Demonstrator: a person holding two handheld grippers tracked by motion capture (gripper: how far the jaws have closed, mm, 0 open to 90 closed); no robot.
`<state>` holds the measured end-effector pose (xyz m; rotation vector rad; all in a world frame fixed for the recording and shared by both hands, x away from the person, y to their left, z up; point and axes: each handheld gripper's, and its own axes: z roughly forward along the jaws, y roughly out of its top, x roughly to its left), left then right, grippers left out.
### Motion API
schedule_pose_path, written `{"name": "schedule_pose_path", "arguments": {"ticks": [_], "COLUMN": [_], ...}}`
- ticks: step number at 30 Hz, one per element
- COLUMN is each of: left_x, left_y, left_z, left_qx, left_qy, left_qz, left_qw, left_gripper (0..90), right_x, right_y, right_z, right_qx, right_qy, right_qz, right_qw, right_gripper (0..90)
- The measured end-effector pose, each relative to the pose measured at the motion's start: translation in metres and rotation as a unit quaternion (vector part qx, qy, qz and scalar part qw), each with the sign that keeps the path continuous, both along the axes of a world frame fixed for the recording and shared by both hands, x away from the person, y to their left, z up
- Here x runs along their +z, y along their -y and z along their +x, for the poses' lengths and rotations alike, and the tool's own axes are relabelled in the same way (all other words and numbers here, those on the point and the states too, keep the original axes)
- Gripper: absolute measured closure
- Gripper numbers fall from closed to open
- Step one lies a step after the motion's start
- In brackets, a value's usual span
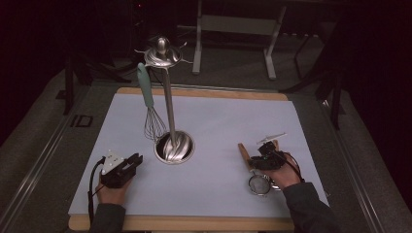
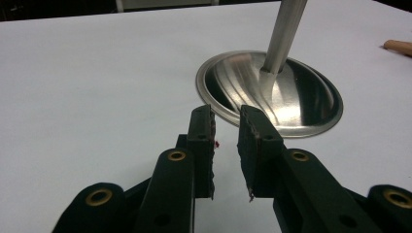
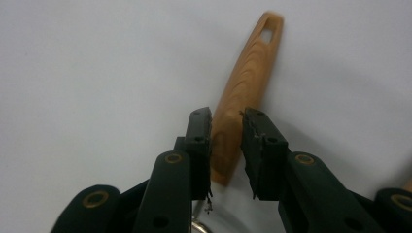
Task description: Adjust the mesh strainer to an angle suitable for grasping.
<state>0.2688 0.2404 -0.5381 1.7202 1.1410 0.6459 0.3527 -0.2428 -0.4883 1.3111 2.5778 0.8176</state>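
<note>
One pale-green-handled wire whisk [image 1: 147,99] hangs on the steel utensil stand [image 1: 169,102]. The wooden-handled mesh strainer [image 3: 245,92] lies on the white table sheet [image 1: 214,121], apparently awaiting hanging. The right gripper [image 3: 227,128] straddles its handle, jaws narrow, not clamped. The left gripper [image 2: 226,127] is empty, jaws narrowly apart, near the stand's base.

The high view is dim and slightly soft — the surroundings sink into near-black, and only the pale mat [image 1: 218,170] reads clearly. Glare streaks the steel stand base [image 2: 291,97], mirror-bright in the left gripper view. Both gripper views are evenly lit, their nearest jaw parts blurred. The wooden handle [image 3: 243,92] casts a soft shadow to its right — its far end slightly unfocused.
</note>
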Motion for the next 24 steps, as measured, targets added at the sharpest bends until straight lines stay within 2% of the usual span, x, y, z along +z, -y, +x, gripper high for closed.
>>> {"name": "schedule_pose_path", "arguments": {"ticks": [5, 9, 13, 24], "left_x": [0.0001, 0.0000, 0.0000, 0.0000], "left_y": [0.0003, 0.0005, 0.0006, 0.0004], "left_z": [-0.0003, -0.0003, -0.0002, 0.0002], "left_qx": [0.001, 0.001, 0.001, 0.000], "left_qy": [0.001, 0.001, 0.001, 0.000], "left_qz": [0.001, 0.001, 0.002, 0.002], "left_qw": [1.0000, 1.0000, 1.0000, 1.0000], "left_gripper": [75.8, 75.8, 75.8, 75.8], "right_x": [-0.0016, -0.0023, -0.0037, -0.0043], "right_y": [0.0003, 0.0019, -0.0001, -0.0031], "right_z": [0.0006, -0.0010, -0.0002, 0.0011], "right_qx": [-0.007, 0.002, 0.004, 0.003], "right_qy": [-0.014, -0.035, -0.043, -0.047], "right_qz": [0.006, 0.029, 0.032, 0.020], "right_qw": [0.9999, 0.9990, 0.9986, 0.9987], "right_gripper": [70.5, 69.1, 67.0, 64.1]}}
